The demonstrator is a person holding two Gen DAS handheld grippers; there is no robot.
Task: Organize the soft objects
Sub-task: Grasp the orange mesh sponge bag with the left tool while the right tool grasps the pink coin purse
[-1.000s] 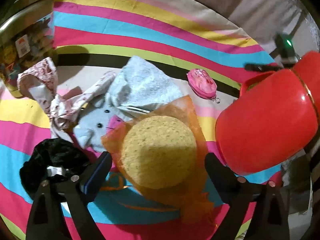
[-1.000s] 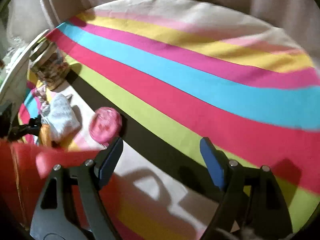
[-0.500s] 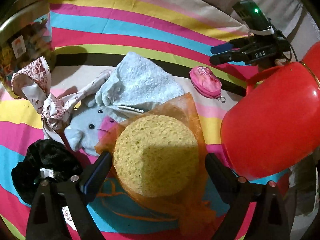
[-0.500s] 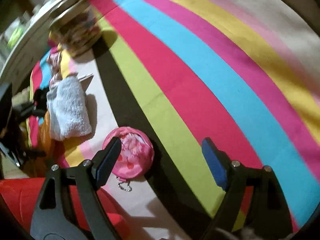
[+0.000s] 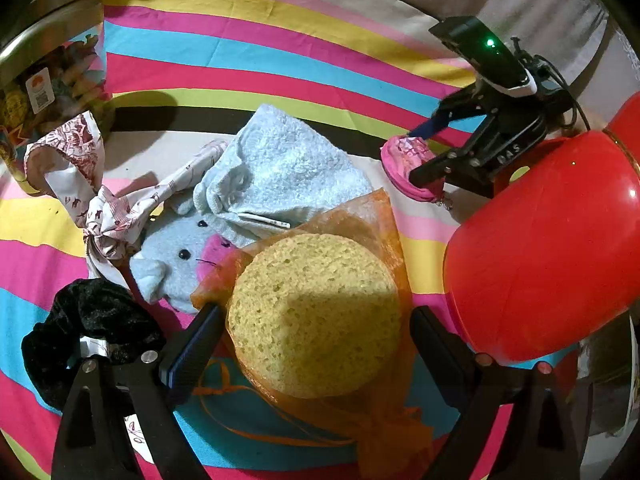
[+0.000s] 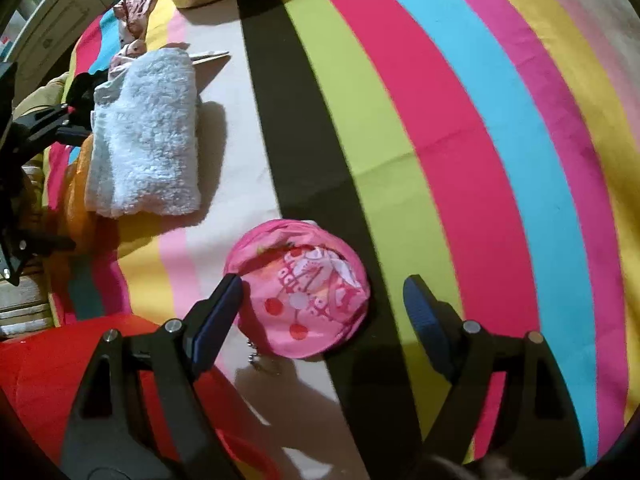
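A round pink coin pouch lies on the striped sheet between the fingers of my right gripper. Its jaws are closing; the left pad is at the pouch's edge and the right pad stands apart from it. The left wrist view shows that right gripper tilted down over the pouch. My left gripper is open around a round yellow sponge in an orange mesh bag.
A red bucket stands right of the sponge. A pale blue towel, a blue plush mouse, a patterned cloth bow and a black scrunchie lie to the left. A printed tin sits at the far left.
My right gripper has swung down and rolled over the pink pouch, which now lies between its fingers, and the jaws have narrowed. The left gripper has barely moved.
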